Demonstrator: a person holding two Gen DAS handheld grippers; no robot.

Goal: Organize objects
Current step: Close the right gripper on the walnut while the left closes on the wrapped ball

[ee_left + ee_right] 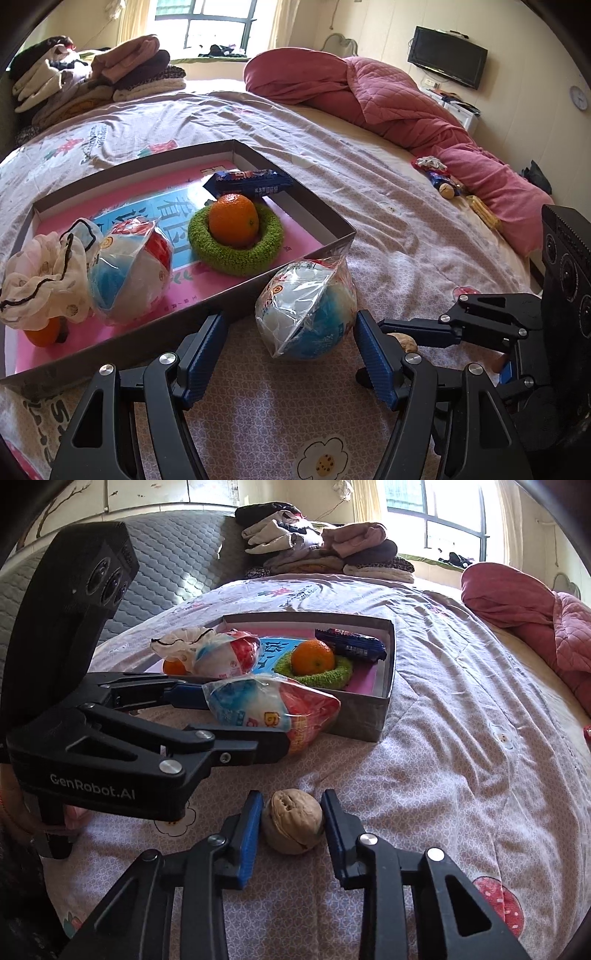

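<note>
Grey cardboard box point(334, 242) on the bed holds an orange point(233, 219) in a green ring point(236, 254), a blue packet point(255, 182), a wrapped ball point(129, 273) and a scarf point(40, 280). The left tool point(291, 350) stands apart around another ball point(306, 314) outside it. The right tool point(291, 823) clamps a walnut point(291, 821) on the bed.

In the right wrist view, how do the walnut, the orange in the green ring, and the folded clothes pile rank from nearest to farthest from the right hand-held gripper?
1. walnut: between the pads of the right hand-held gripper.
2. orange: farther back, in the green ring inside the box.
3. folded clothes pile: far end of the bed, near the window.
</note>
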